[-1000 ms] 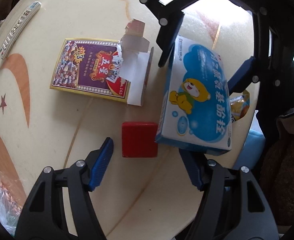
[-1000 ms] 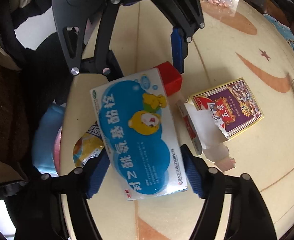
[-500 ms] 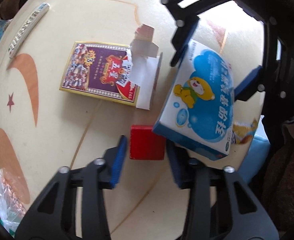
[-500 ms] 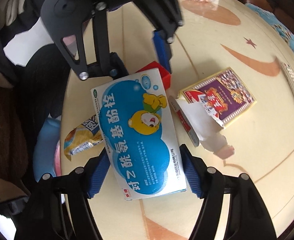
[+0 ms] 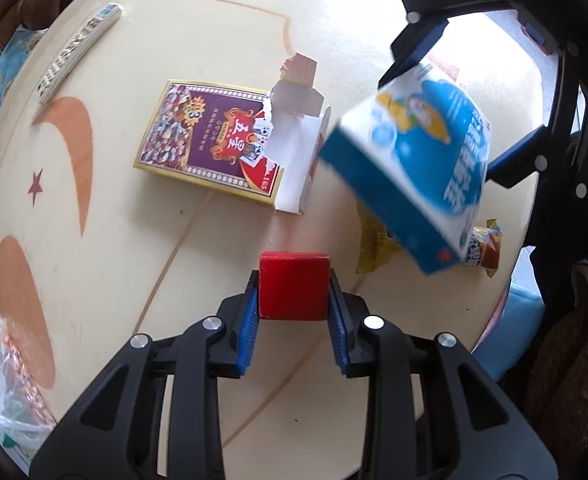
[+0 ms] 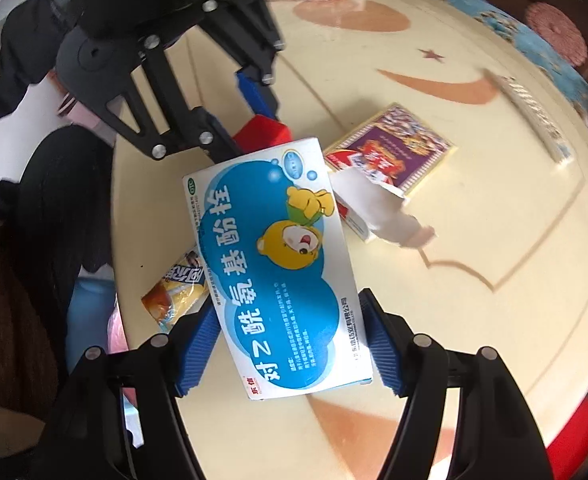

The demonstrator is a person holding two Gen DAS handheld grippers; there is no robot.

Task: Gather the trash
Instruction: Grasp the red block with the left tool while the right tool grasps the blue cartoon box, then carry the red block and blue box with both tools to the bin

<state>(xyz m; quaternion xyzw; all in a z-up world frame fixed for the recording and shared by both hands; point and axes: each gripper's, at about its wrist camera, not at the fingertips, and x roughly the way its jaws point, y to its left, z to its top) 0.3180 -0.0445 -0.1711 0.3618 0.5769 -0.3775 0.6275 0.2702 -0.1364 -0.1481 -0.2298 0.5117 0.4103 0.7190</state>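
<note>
Left tool (image 5: pixel 294 312) now closing on red block (image 5: pixel 294 285), no longer wide; right tool (image 6: pixel 290 344) clamping blue medicine box (image 6: pixel 278 272)

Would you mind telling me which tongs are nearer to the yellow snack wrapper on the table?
Right. The right tongs hold the blue medicine box just above the yellow snack wrapper. The left tongs, closing on the red block, sit off to its side.
</note>
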